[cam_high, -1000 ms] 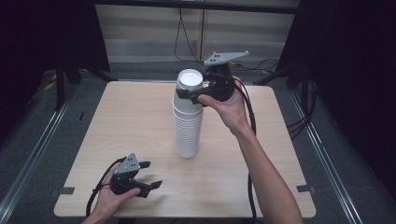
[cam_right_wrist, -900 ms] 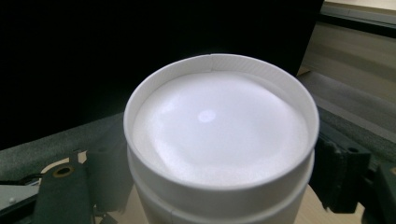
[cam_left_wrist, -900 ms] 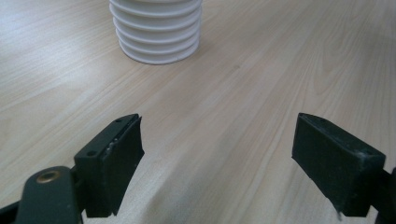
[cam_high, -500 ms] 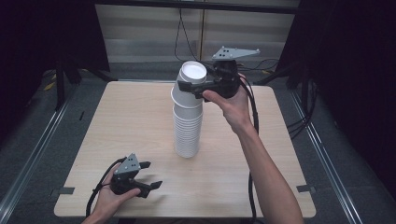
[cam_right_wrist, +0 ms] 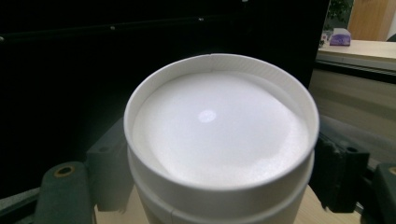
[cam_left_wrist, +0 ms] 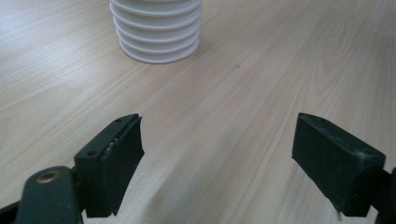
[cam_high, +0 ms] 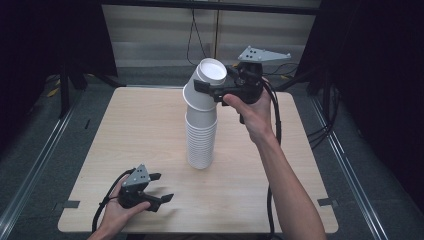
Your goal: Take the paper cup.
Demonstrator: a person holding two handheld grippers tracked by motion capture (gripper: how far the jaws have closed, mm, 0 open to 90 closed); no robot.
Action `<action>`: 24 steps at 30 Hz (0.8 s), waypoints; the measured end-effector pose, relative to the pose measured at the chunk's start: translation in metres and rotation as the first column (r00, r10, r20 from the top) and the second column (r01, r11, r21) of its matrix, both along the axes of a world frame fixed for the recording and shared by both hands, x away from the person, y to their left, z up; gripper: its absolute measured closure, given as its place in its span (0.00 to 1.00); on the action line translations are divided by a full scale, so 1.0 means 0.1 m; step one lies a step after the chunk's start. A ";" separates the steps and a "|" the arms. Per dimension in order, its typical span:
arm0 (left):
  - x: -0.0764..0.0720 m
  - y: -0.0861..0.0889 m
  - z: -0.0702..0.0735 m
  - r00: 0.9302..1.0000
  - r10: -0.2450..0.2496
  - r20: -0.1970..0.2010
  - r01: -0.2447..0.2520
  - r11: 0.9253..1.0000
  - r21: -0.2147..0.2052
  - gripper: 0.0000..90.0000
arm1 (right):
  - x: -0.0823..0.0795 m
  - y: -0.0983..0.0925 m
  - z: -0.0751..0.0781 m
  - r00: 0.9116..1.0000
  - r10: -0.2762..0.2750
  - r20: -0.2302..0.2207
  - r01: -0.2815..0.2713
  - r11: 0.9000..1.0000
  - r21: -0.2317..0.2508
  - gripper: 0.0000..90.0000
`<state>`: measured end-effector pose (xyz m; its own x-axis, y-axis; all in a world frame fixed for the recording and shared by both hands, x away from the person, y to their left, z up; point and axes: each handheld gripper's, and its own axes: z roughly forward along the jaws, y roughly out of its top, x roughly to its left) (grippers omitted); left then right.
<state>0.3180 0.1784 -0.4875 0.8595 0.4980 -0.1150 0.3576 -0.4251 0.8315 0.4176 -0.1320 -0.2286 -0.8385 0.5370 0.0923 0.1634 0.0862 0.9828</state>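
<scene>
Cups [cam_high: 201,132] are standing upside down in one tall white stack at the middle of the frame, and you are pinching the top cup [cam_high: 205,85] with the right gripper [cam_high: 207,89], tilting it toward the upper right, probably to break it loose from the ones nested beneath. Your left gripper [cam_high: 159,187] is resting on the table [cam_high: 125,130] at the lower left, jaws spread with nothing between them, likely parked out of the way.
</scene>
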 end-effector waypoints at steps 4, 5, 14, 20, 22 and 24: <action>0.00 0.00 0.00 1.000 -0.002 -0.001 0.002 1.000 0.001 0.18 | -0.02 -0.03 0.01 1.000 0.001 0.007 -0.001 0.999 0.033 0.24; 0.00 0.00 0.00 1.000 -0.002 0.000 0.002 1.000 0.001 0.18 | -0.03 -0.04 0.02 1.000 0.003 0.007 -0.003 0.999 0.041 0.24; 0.00 0.01 0.01 1.000 0.006 0.010 -0.006 1.000 -0.013 0.18 | -0.08 -0.10 0.05 1.000 0.009 0.025 -0.011 0.997 0.081 0.24; 0.00 0.01 0.00 1.000 0.011 0.005 -0.011 1.000 -0.016 0.18 | -0.11 -0.17 0.05 0.999 0.007 0.031 -0.010 0.994 0.111 0.24; 0.00 0.01 0.00 1.000 0.011 0.004 -0.011 1.000 -0.019 0.18 | -0.12 -0.19 0.04 0.999 0.001 0.032 -0.005 0.994 0.112 0.24; 0.01 0.01 0.00 1.000 0.012 0.004 -0.012 1.000 -0.020 0.18 | -0.14 -0.22 0.04 1.000 0.000 0.031 -0.004 0.993 0.116 0.24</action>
